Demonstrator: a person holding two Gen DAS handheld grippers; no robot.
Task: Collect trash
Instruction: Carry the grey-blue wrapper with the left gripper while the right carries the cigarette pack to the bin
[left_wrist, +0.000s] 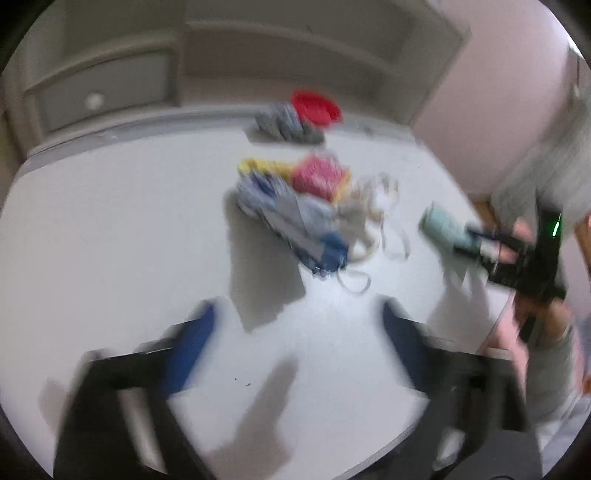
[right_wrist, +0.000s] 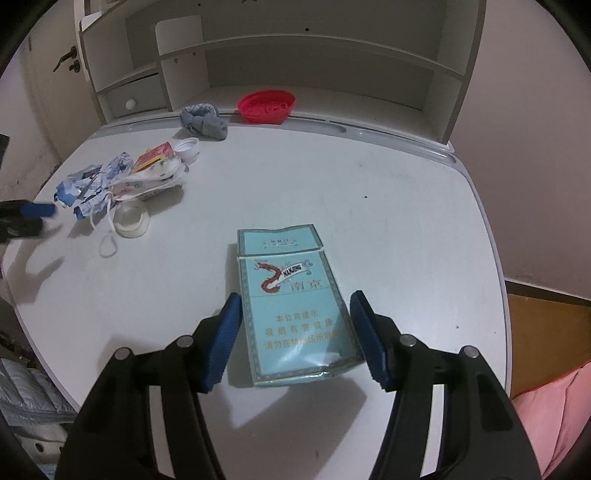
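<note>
Two right fingers (right_wrist: 295, 339) clench the light, crushable cigarette pack (right_wrist: 295, 314) by its long edges; my left fingers (left_wrist: 295, 350) gape empty

Most of the white tabletop (right_wrist: 369, 192) lies bare, so the whole right side and the near middle are open for a reach. The one cluster in the way is the heap of crumpled wrappers (right_wrist: 110, 181) on the left, with a tape ring (right_wrist: 131, 219) and a loose loop of string (right_wrist: 108, 246) just beside it. At the back edge a grey cloth (right_wrist: 203, 122) and a red bowl (right_wrist: 266, 106) sit near each other under the shelf unit (right_wrist: 295, 55), which walls off that side. The pale blue cigarette pack (right_wrist: 295, 306) fills the gap between the right tongs (right_wrist: 295, 338); the left tongs (left_wrist: 295, 350) gape over bare surface.
</note>
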